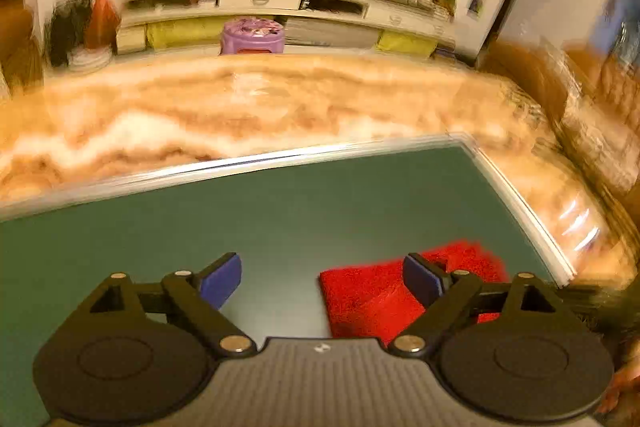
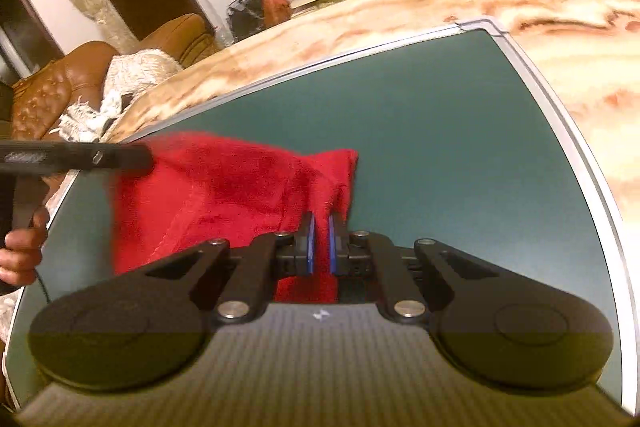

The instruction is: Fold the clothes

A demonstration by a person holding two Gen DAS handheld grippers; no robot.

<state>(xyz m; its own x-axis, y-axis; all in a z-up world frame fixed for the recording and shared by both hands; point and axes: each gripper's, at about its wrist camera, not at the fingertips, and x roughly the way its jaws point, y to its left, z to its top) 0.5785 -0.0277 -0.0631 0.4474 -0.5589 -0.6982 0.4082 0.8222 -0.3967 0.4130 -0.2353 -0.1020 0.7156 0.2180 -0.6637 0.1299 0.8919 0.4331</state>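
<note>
Right wrist view gives me the right gripper [image 2: 321, 243] with its blue pads [image 2: 310, 245] drawn nearly together, pinching a fold of the red cloth [image 2: 224, 195]. That cloth lies rumpled on the green mat [image 2: 460, 147], spreading left from my tongs, with one edge lifted. At far left a hand [image 2: 20, 251] grips a black handle [image 2: 72, 157]. On the left wrist view my left gripper [image 1: 322, 281] stands spread wide over bare mat, nothing between its fingers, the cloth just beside the right finger. I see a small white logo on each gripper body, but cannot read any writing.
</note>
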